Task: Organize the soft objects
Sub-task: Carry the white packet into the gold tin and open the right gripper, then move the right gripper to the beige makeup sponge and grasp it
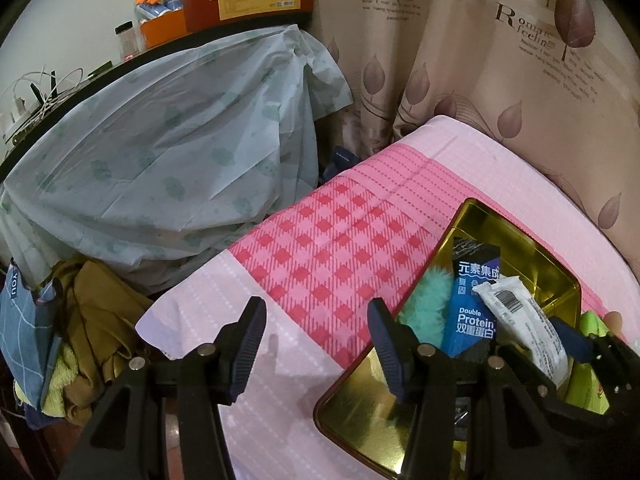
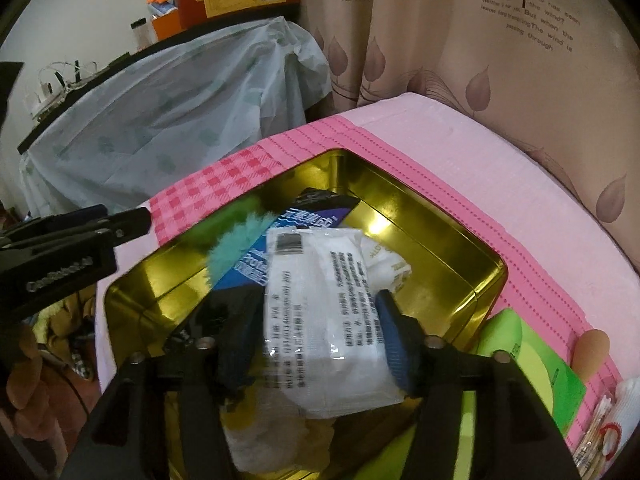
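Gold tin (image 2: 440,216) on the pink-clothed table (image 2: 460,152) is my collecting spot, so my right tongs (image 2: 316,336) hang over it, jaws apart around the white packet (image 2: 320,312) lying inside, while my left tongs (image 1: 316,344) wait open beside its rim.

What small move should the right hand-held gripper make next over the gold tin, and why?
Probably lift the right hand-held gripper straight up and away. The white plastic packet lies in the gold metal tin, and the pads look clear of it, so it seems released.
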`<state>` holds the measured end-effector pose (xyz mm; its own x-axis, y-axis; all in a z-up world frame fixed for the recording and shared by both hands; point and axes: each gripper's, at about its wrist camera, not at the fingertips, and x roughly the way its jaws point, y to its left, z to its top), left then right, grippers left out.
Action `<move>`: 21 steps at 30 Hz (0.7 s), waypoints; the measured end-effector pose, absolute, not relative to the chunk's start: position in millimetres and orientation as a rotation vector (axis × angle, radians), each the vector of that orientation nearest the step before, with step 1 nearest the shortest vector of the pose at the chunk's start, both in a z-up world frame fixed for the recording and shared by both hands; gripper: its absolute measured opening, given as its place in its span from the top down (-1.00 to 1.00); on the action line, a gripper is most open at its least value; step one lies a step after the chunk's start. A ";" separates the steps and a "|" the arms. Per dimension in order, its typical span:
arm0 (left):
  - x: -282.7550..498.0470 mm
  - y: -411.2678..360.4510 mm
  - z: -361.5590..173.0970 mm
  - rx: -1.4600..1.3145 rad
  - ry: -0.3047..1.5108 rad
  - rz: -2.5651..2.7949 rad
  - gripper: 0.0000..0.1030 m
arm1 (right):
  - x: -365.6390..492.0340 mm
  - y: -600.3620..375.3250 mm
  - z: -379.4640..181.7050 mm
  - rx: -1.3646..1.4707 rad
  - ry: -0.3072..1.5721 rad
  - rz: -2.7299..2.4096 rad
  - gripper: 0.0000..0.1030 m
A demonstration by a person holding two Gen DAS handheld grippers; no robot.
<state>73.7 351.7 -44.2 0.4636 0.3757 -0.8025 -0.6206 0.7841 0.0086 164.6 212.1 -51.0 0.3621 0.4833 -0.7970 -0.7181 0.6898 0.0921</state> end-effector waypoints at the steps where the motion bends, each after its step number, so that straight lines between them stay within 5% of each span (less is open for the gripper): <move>1: 74.0 351.3 -44.1 -0.299 0.898 0.623 -0.05 | 163.5 210.2 -48.5 -0.292 0.903 0.785 -0.23; 21: 74.8 345.7 -45.0 -0.265 0.896 0.612 -0.05 | 220.0 45.5 -15.7 -0.200 0.870 0.470 -0.26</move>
